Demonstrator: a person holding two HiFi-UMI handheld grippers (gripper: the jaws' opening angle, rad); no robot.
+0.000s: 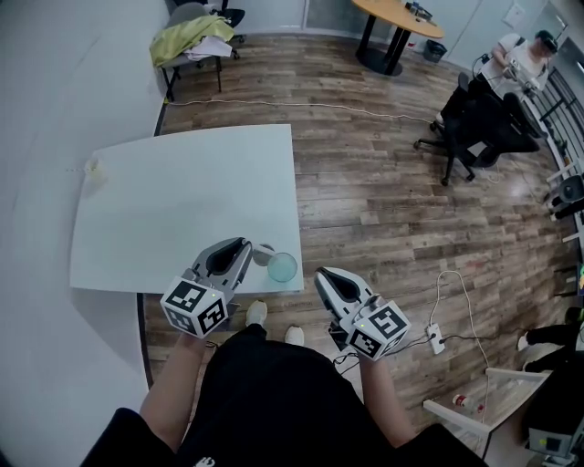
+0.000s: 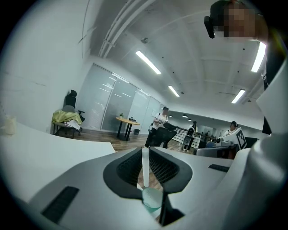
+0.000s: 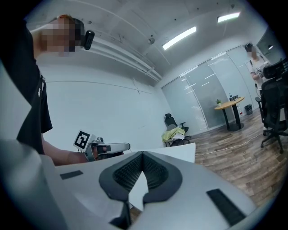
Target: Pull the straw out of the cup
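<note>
A small teal cup [image 1: 282, 266] is at the near right corner of the white table [image 1: 182, 210]; I cannot tell whether it rests on it. A white straw [image 1: 263, 253] runs from the cup into my left gripper [image 1: 247, 246]. In the left gripper view the straw [image 2: 145, 166] stands upright between the nearly closed jaws of the left gripper [image 2: 145, 150], with the cup [image 2: 152, 200] just below them. My right gripper [image 1: 322, 275] hovers off the table's near right corner, to the right of the cup. Its jaws meet with nothing between them [image 3: 142, 155].
A small pale object [image 1: 91, 170] lies at the table's far left. Beyond the table stand a chair with a yellow-green cloth [image 1: 192, 36] and a round table [image 1: 397, 18]. A seated person [image 1: 520, 59] and office chairs [image 1: 474, 123] are at the right. A power strip [image 1: 436, 339] lies on the floor.
</note>
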